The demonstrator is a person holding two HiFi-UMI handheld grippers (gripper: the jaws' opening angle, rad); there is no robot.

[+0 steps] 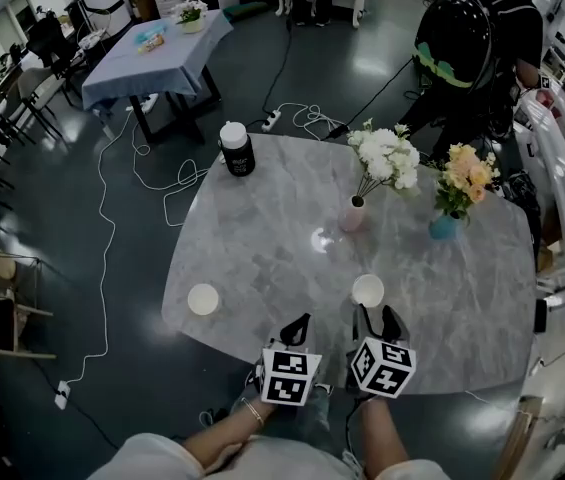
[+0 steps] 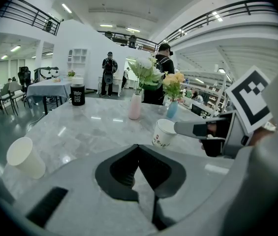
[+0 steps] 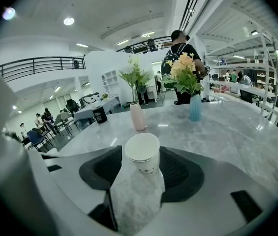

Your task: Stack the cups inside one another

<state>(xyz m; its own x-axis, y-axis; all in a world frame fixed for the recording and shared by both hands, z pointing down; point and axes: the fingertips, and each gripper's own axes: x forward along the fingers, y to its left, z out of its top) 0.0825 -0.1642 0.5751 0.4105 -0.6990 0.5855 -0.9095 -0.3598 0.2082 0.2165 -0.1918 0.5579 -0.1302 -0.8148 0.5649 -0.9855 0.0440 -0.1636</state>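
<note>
Two white paper cups stand upright on the grey marble table [image 1: 262, 238]. One cup [image 1: 203, 299] [image 2: 25, 157] is near the front left edge, apart from both grippers. The other cup [image 1: 367, 290] [image 2: 164, 133] [image 3: 142, 154] stands just ahead of my right gripper [image 1: 377, 316] [image 3: 141, 173], between its open jaws, with a gap on each side. My left gripper [image 1: 298, 324] [image 2: 139, 149] hovers beside it, left of that cup, its jaws shut on nothing. The right gripper's finger [image 2: 198, 128] reaches toward the printed cup in the left gripper view.
A black jar with a white lid [image 1: 236, 149] stands at the table's far left. A pink vase of white flowers [image 1: 353, 213] and a blue vase of orange flowers [image 1: 444, 226] stand mid-table. A person [image 1: 482, 28] stands beyond the far edge. Cables lie on the floor.
</note>
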